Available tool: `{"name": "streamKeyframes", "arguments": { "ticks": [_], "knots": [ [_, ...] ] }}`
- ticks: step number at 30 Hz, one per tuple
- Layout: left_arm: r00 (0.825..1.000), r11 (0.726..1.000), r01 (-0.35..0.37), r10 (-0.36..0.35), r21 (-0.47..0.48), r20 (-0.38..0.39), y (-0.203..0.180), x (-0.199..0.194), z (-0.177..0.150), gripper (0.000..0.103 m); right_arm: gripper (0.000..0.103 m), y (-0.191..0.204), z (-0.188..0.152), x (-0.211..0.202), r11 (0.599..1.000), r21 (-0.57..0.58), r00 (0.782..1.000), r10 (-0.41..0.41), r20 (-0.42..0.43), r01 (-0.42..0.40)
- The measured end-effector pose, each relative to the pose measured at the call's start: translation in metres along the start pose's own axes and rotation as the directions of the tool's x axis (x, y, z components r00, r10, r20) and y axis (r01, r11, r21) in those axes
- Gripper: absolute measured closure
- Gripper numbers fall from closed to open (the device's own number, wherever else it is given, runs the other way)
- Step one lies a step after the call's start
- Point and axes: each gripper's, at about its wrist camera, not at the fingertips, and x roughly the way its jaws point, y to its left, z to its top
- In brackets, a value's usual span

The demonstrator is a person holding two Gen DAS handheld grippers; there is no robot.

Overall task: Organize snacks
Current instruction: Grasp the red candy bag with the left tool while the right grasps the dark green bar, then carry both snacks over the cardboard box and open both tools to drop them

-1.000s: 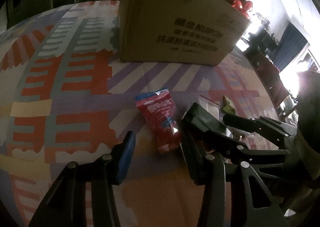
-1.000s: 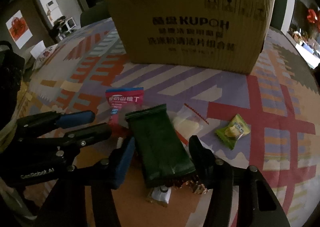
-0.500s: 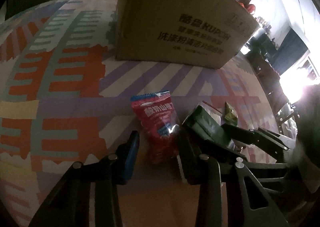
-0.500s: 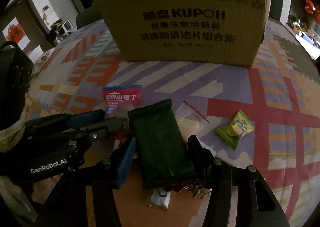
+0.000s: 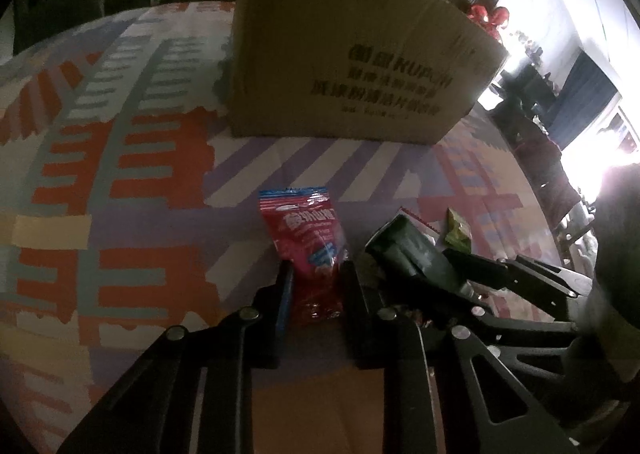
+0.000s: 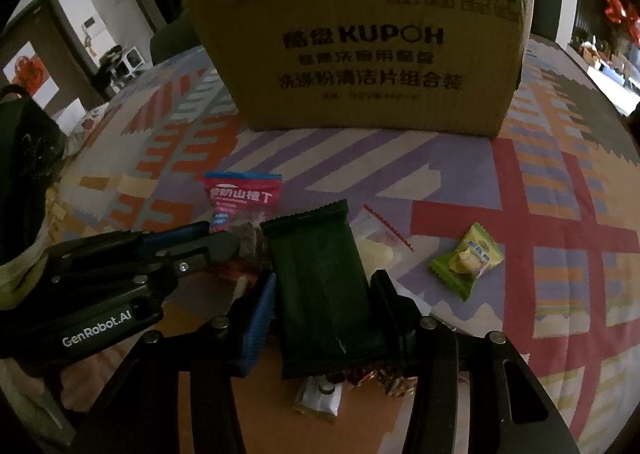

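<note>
Bare tablecloth (image 5: 120,213) left of the snacks; cardboard box (image 6: 360,53) as a wall behind them

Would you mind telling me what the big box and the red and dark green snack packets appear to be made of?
The box looks like brown corrugated cardboard, matte, with faint ribbing and printed black text. The red packet seems to be glossy plastic film: it crinkles and glints. The dark green packet looks like smoother, duller plastic or foil film with a serrated sealed end; which one is unclear.

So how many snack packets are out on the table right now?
5 at least: red packet in the left gripper, dark green packet, clear packet, light green candy, and partly hidden wrappers underneath.
</note>
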Motion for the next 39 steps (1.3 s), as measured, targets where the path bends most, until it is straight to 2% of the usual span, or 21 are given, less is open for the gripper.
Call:
{"name": "streamKeyframes", "arguments": {
  "ticks": [16, 30, 39],
  "knots": [
    [0.993, 0.999, -0.039, 0.037, 0.013, 0.116, -0.029, -0.053, 0.006, 0.081, 0.054, 0.004, 0.016, -0.059, 1.000, -0.028, 0.992, 0.012, 0.122, -0.009],
    [0.966, 0.996, -0.088, 0.087, -0.008, 0.242, -0.065, -0.111, 0.008, 0.081, 0.053, 0.005, 0.023, -0.123, 0.996, -0.083, 0.968, 0.038, 0.247, -0.017],
    [0.945, 0.994, -0.108, 0.099, 0.011, 0.311, -0.081, -0.137, 0.031, 0.081, 0.054, 0.004, 0.041, -0.154, 0.996, -0.086, 0.942, 0.040, 0.333, -0.012]
  ]
}}
